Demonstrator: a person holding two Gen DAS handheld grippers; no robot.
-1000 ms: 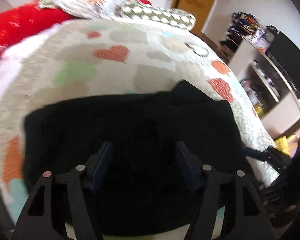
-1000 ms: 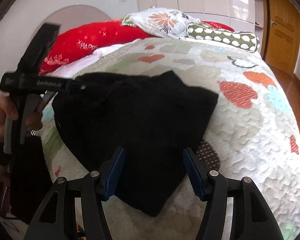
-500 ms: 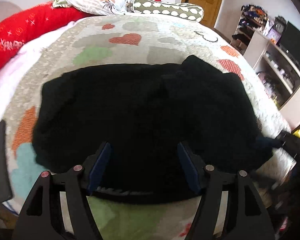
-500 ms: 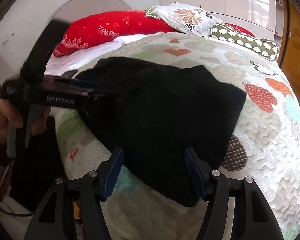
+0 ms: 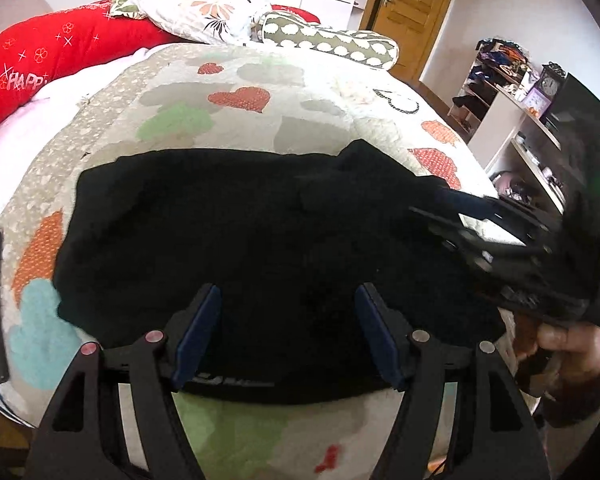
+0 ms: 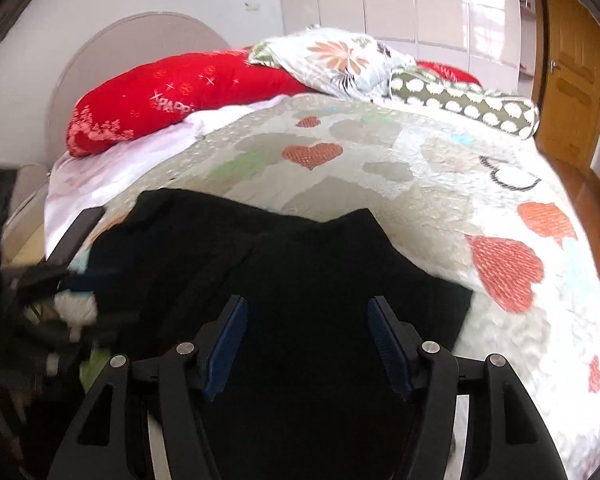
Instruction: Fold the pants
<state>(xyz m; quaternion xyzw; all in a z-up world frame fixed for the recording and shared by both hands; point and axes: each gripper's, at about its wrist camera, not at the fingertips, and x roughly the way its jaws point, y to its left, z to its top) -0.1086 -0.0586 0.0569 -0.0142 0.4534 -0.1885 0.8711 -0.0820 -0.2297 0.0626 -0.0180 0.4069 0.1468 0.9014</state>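
— Two grippers hovering, what are they doing?
— Left gripper (image 5: 288, 328) is spreading, right gripper (image 6: 304, 344) is narrowing, both gripping nothing; pants (image 5: 240, 248) are lying along the bed's (image 5: 320, 120) near edge.

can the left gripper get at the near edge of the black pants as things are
Probably yes: the left gripper hangs open just over the near edge of the black pants, nothing lying between them; the right gripper stays off to the side.

"HAPP" on red pillow (image 5: 52, 60)
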